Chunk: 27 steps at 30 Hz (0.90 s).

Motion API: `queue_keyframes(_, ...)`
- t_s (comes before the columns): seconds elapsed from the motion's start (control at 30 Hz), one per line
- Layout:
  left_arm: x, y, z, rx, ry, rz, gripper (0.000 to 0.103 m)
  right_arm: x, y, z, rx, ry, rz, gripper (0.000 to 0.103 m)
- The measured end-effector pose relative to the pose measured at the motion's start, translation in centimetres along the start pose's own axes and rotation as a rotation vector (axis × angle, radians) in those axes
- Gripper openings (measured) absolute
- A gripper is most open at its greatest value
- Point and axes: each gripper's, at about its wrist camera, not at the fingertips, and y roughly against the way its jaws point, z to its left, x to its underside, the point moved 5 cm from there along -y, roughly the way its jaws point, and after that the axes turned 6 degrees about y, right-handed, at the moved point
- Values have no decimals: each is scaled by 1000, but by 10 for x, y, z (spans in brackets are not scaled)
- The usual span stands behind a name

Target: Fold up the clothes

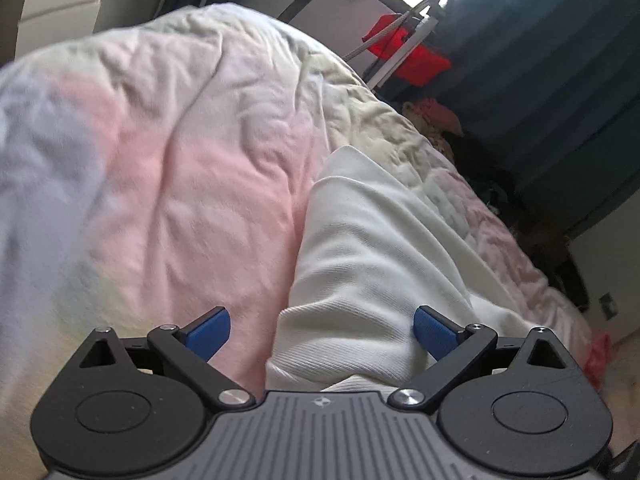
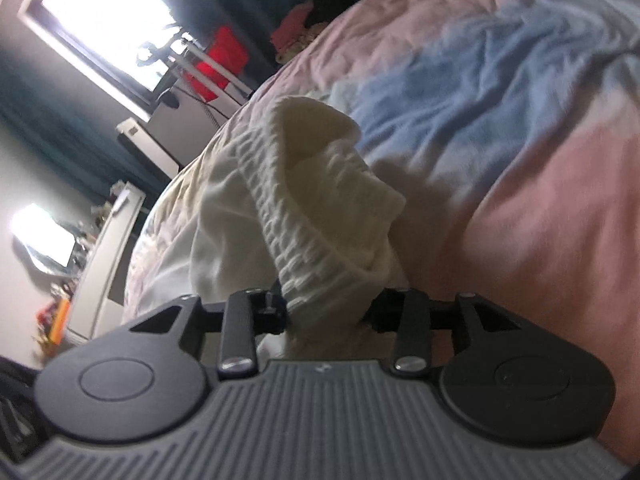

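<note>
While the right gripper point(image 2: 326, 312) pinches the cream knitted garment's point(image 2: 304, 200) ribbed hem, the wide-open left gripper point(image 1: 322, 330) could snag the pastel patchwork bedspread point(image 1: 180, 160) beneath.

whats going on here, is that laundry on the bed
Yes. A person holds a gripper in each hand, working on a cream-white knit garment lying on a pastel pink-and-blue bedspread. The right gripper is clamped on its ribbed band. The left gripper is open, straddling the garment's edge without gripping it.

One white garment point(image 1: 372, 248), one pastel bedspread point(image 1: 192, 168), two tools: left point(image 1: 322, 334), right point(image 2: 326, 312); one red box point(image 1: 416, 60).
</note>
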Motion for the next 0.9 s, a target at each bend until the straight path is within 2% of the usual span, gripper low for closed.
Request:
queue_keyframes(0.17, 4, -2, 6, 48, 59, 40, 97, -3, 4, 4, 22, 18, -8, 47)
queue_keyframes(0.23, 5, 0, 7, 57, 64, 43, 96, -4, 7, 2, 38, 4, -12, 53)
queue_keyframes(0.3, 7, 1, 8, 67, 69, 46, 95, -5, 12, -2, 75, 7, -22, 74)
queue_keyframes(0.37, 8, 3, 8, 75, 73, 50, 95, -5, 16, -8, 94, -5, -17, 87)
queue_keyframes(0.5, 15, 3, 0, 96, 47, 69, 95, -1, 11, -16, 75, -51, 18, 87)
queue_keyframes(0.57, 18, 1, -5, 77, 5, 67, 95, 2, -1, -16, 25, -73, 49, 88)
queue_keyframes(0.63, 20, -2, -7, 65, -18, 68, 95, 3, -12, -13, 24, -43, 64, 88)
queue_keyframes(0.67, 21, -4, -7, 63, -21, 71, 95, 4, -17, -11, 24, -27, 70, 87)
queue_keyframes(0.73, 20, -7, -6, 66, -13, 69, 91, 3, -16, -3, 20, 28, 57, 72)
queue_keyframes(0.8, 20, -8, -6, 63, -14, 65, 86, 2, -11, 4, 11, 70, 42, 49)
queue_keyframes(0.87, 20, -4, -10, 59, -38, 54, 74, 0, 1, 10, -2, 87, 4, 39)
queue_keyframes(0.9, 21, -2, -12, 60, -51, 46, 71, -1, 8, 13, -12, 87, -10, 35)
